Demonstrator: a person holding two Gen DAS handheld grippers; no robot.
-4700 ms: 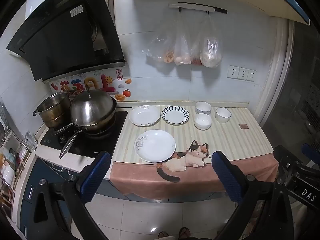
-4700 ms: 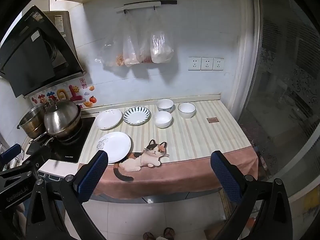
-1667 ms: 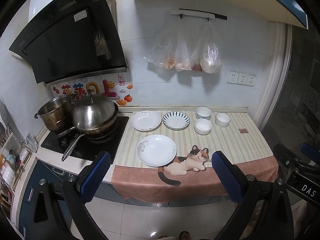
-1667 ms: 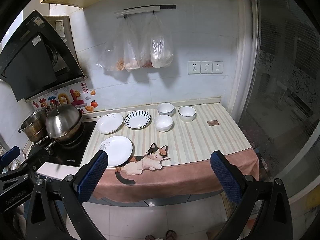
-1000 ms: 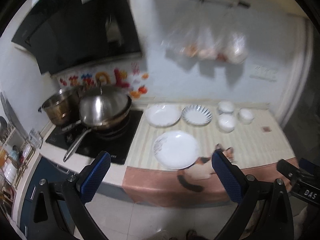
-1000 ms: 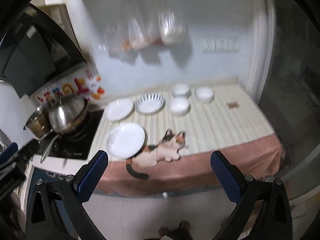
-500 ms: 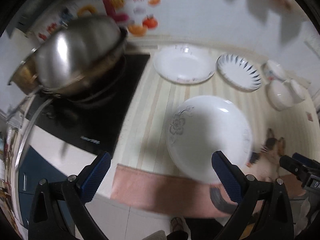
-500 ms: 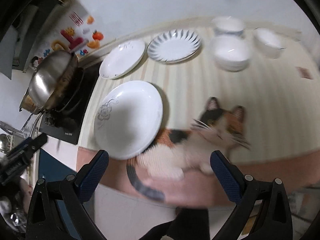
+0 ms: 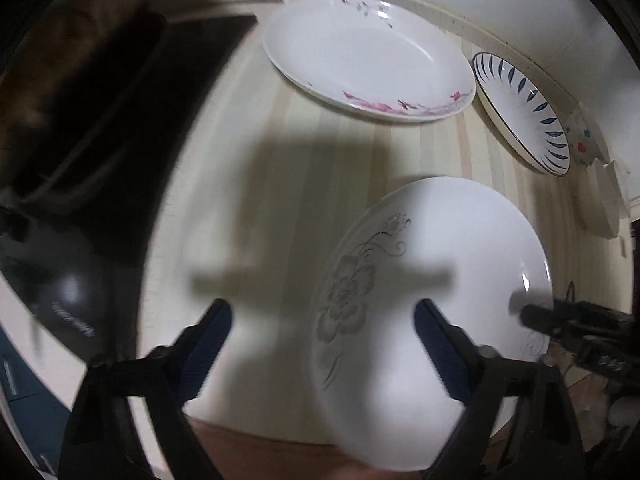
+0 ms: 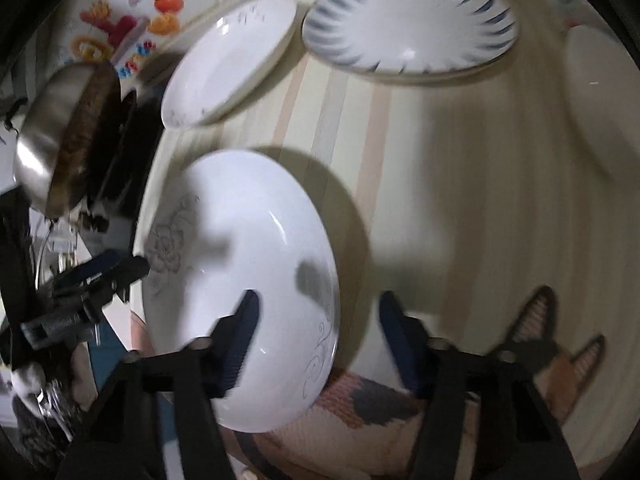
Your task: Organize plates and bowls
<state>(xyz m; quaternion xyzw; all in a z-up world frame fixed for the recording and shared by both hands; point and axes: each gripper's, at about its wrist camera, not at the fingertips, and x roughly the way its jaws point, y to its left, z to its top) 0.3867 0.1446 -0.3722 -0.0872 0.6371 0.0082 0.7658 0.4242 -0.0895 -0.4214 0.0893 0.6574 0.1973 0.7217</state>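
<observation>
Plates: three plates lie on the striped mat (image 9: pixel 304 160). The near plate (image 9: pixel 432 320) has a grey flower on it and sits at the front edge of the counter. The pink plate (image 9: pixel 368 56) and the blue plate (image 9: pixel 520 108) sit at the back by the wall, side by side.
Bowls: white bowls (image 9: pixel 600 196) show only as a bit at the right edge of the left view. I cannot tell how many.
Left gripper: the left gripper (image 9: pixel 320 344) is wide open and holds nothing. One finger is over the bare mat and the other is over the near plate, so the plate's left rim lies between them.
Right gripper: the right gripper (image 10: pixel 316 336) is wide open too and holds nothing. Its left finger is over the near plate and its right finger is over the mat, so the right rim lies between them.
Why: I think both grippers are set one on each side so they can pinch the near plate by its rims and lift it flat. It looks like the first plate to go on a pile.
Only in left view: the pink flowers on the back plate show well, and the tip of the right gripper by the near plate's far rim.
Only in right view: the steel pot (image 10: pixel 60 132) on the black stove, the bright stickers (image 10: pixel 128 28) on the wall, and the cat picture (image 10: pixel 560 344) on the mat.
</observation>
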